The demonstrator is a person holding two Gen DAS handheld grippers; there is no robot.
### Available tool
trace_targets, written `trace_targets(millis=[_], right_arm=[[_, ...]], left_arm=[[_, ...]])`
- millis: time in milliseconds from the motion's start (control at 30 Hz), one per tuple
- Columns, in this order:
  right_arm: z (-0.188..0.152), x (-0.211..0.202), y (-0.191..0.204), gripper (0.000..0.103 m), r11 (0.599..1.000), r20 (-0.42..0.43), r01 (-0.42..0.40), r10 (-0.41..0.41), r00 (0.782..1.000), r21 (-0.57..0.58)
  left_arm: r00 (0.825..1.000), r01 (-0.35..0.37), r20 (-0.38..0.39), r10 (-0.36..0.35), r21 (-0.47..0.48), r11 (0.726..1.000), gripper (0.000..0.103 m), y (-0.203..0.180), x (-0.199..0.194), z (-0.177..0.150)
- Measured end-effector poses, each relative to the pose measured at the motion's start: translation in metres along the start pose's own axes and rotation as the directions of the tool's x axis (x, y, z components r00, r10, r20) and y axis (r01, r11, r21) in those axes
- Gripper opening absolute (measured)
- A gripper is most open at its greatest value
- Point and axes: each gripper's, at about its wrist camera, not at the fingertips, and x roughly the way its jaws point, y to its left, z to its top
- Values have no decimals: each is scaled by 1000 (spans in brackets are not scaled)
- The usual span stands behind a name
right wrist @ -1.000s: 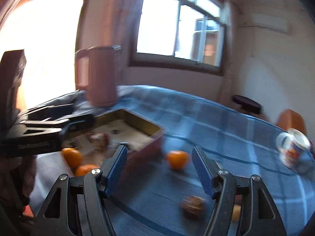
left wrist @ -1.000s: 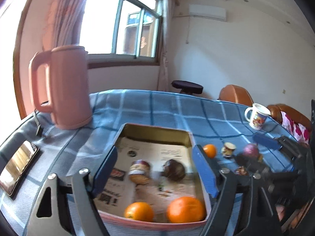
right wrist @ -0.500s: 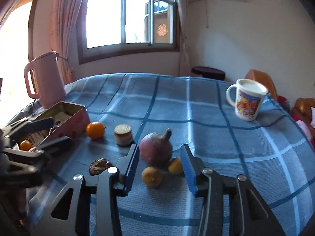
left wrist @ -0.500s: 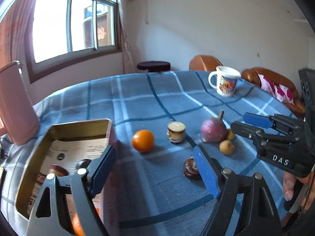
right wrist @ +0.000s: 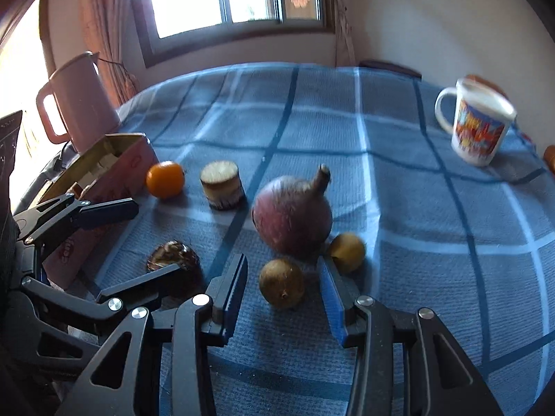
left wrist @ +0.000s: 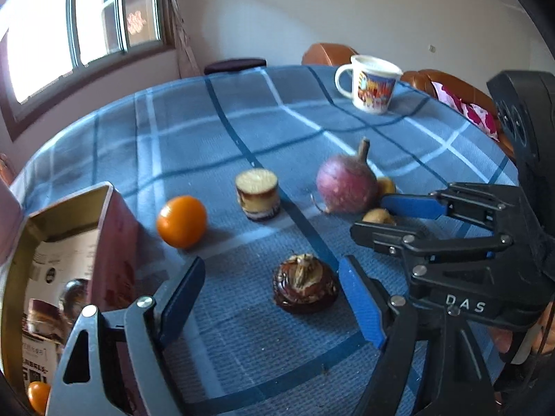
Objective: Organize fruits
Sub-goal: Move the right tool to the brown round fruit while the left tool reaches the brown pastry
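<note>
— Left wrist view: what do you see, biggest first?

— I see the desk [left wrist: 208,128] under its blue checked cloth, then the open box [left wrist: 114,242] at my left with fruit inside, then a white mug [left wrist: 373,83] far back. A purple round root [left wrist: 347,183], a cut chunk [left wrist: 257,194] and an orange [left wrist: 181,221] lie loose beside the box.

— And the fingers?

— My left gripper [left wrist: 272,298] has its fingers spread around a dark wrinkled fruit [left wrist: 304,289], not touching it. My right gripper [right wrist: 282,289] has narrowed; its fingers flank a small brown fruit [right wrist: 281,282] with gaps either side. A yellowish fruit [right wrist: 347,248] sits just beside.
</note>
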Motion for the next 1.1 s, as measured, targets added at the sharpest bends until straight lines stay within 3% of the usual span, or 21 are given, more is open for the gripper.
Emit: trace_targets(millis=[233, 367, 400, 667, 1100], right_arm=[[0, 5, 2, 43, 1000, -30, 6, -7, 1000, -15], [0, 6, 6, 30, 999, -30, 32, -33, 999, -37], [0, 6, 6, 28, 999, -29, 31, -32, 999, -40], [0, 1, 7, 28, 998, -9, 27, -27, 1000, -50], [-1, -23, 18, 28, 995, 125, 17, -5, 992, -96]], left_arm=[[997, 63, -50, -64, -23, 998, 74, 3, 9, -1], [994, 99, -52, -99, 0, 995, 44, -1, 8, -2], [993, 104, -55, -104, 5, 995, 43, -2, 8, -2], [990, 133, -47, -134, -24, 991, 42, 4, 7, -2], [992, 117, 41, -116, -15, 993, 42, 5, -9, -3]])
